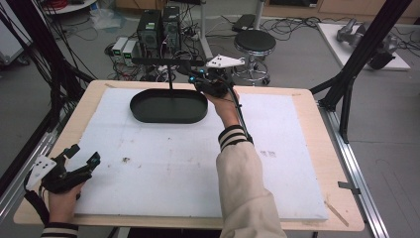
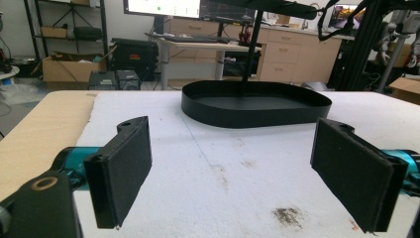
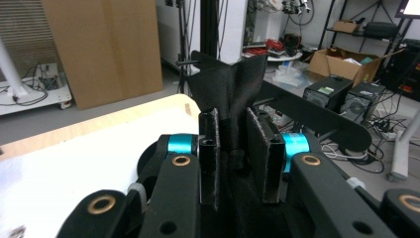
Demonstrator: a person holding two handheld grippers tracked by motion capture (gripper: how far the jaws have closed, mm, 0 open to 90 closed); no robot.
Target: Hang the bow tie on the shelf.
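My right gripper (image 3: pixel 233 163) clamps a black cloth (image 3: pixel 233 91) between near-closed jaws, above the far right edge of the black tray (image 1: pixel 168 116). My left gripper (image 2: pixel 233 168) rests at the table's (image 1: pixel 307 106) near left corner, jaws wide, holding nothing.

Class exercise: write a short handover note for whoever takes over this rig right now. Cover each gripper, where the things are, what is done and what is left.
Right gripper: shut on a black cloth, held up by the far right end of the black oval tray.
Left gripper: open, holding nothing, low over the white foam mat near the front left corner.
Done: cloth is gripped.
Left: probably hang it on the stand's crossbar; then release.
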